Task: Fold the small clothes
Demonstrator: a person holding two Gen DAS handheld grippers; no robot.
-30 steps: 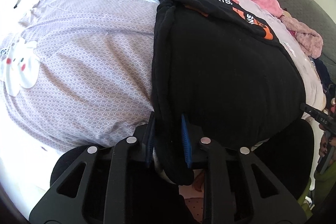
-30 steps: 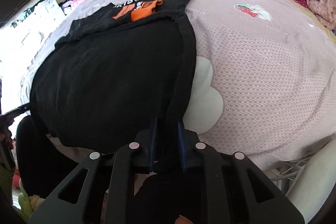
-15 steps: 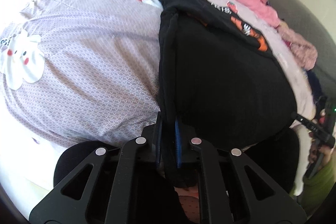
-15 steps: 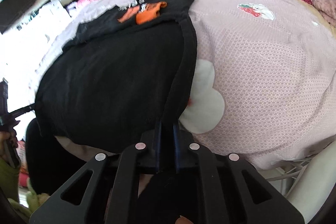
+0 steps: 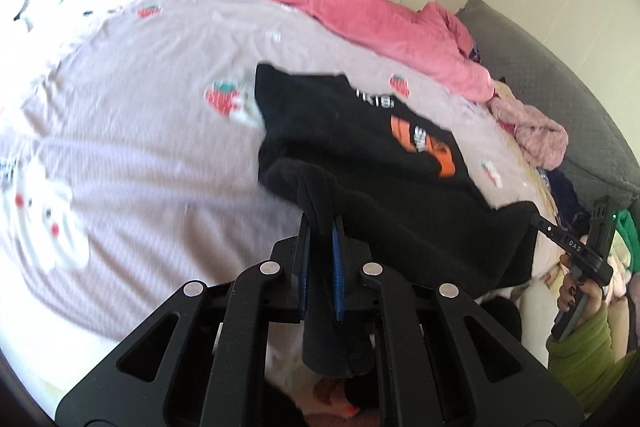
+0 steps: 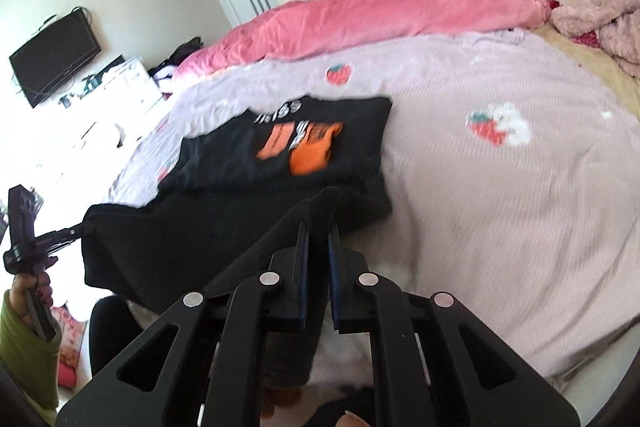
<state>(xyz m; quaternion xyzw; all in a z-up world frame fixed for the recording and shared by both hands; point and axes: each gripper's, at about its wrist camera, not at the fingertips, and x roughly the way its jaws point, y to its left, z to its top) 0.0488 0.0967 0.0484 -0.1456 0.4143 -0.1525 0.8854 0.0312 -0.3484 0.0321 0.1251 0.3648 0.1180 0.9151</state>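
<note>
The black shirt [image 5: 360, 147] lay on the lilac bedspread [image 5: 140, 147], its far part flat with the orange print showing. Its near edge was raised clear of the bed, held at two corners: the left gripper [image 5: 320, 239] had its jaws clamped narrow on the left corner, and the right gripper [image 6: 318, 247] was pinched likewise on the right corner. The fold appeared barely begun: the lifted edge remained to be carried to the far side and laid down, with further folds probably needed.
</note>
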